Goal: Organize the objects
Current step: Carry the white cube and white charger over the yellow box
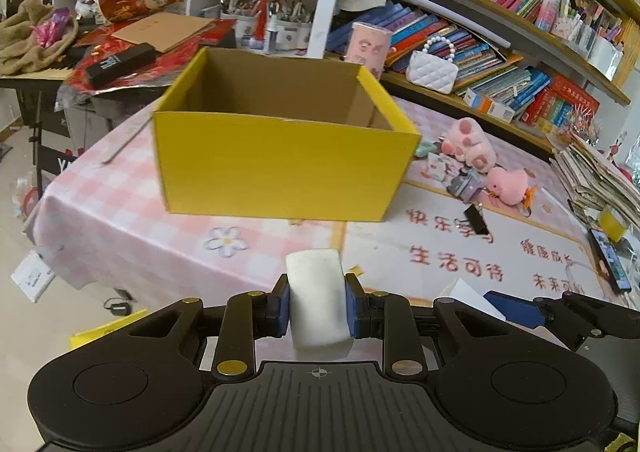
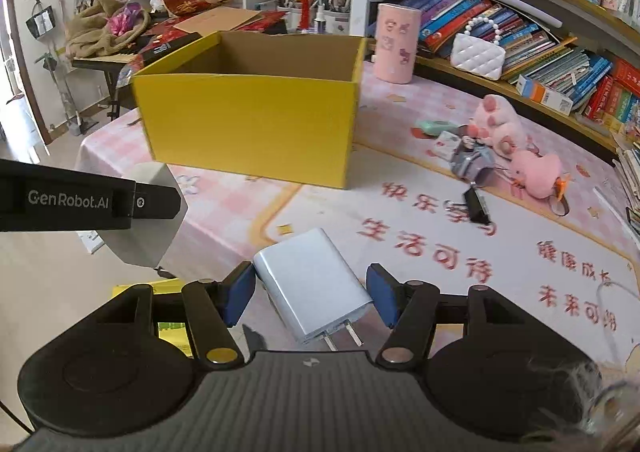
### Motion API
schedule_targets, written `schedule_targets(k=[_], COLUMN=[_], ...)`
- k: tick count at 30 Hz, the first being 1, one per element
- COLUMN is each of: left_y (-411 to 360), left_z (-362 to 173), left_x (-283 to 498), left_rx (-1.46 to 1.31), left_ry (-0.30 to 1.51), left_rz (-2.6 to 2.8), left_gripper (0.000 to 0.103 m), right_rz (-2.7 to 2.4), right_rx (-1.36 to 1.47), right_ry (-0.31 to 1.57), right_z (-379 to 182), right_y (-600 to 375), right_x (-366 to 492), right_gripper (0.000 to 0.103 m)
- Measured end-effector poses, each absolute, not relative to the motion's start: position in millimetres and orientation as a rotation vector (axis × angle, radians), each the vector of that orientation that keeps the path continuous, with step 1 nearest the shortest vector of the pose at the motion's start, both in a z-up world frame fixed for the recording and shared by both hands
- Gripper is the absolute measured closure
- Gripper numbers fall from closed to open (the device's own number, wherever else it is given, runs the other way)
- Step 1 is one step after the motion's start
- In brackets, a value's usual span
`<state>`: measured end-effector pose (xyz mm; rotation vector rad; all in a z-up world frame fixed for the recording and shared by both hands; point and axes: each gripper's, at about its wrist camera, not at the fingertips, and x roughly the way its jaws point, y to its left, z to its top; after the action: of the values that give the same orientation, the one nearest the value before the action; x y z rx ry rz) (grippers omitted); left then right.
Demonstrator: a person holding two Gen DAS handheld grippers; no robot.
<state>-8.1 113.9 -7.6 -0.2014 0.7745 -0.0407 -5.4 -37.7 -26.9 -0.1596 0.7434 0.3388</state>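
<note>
**Two loads nearing the box — the charger looks insecure**

Left gripper point(image 1: 317, 306) fingers are clamping a white block point(image 1: 316, 300). Right gripper point(image 2: 311, 298) fingers are pinching a skewed silver charger point(image 2: 312, 286) by its corners — it may be twisting free before reaching the yellow box point(image 2: 250, 128) on the worktop point(image 2: 420, 252).

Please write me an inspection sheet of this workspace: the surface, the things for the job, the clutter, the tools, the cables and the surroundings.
Surface: table with pink checked cloth and a printed mat.
Job's things: open yellow box, nothing visible inside; white block; white charger, prongs toward the camera.
Clutter: pink plush toys, black binder clip, pink cylinder, phone at the table edge.
Grippers: left tool shut on the block; right tool holds the charger, tilted.
Cables: a thin loop at the right edge.
Surroundings: crowded bookshelves, a cluttered side desk.
</note>
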Motion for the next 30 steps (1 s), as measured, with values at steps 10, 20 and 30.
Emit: schedule_targets(k=[10,20,30], left_y=[163,187,198], left_z=[-7,15,55], left_x=[-35,-29,41], left_rx=[-0.195,-0.177,-0.230], left_ry=[0.757,0.658,0.526], left_rz=[-0.046,-0.053,-0.028], left_gripper=[0.078,0.078,0.078], right_rz=[0.341,0.280,0.241], right_rx=[-0.170,-0.150,-0.141], right_ry=[0.746,0.682,0.491], right_z=[-29,-8,41], right_y=[14,26,32], right_x=[-28,-9,76], right_gripper=[0.044,0.044,0.044])
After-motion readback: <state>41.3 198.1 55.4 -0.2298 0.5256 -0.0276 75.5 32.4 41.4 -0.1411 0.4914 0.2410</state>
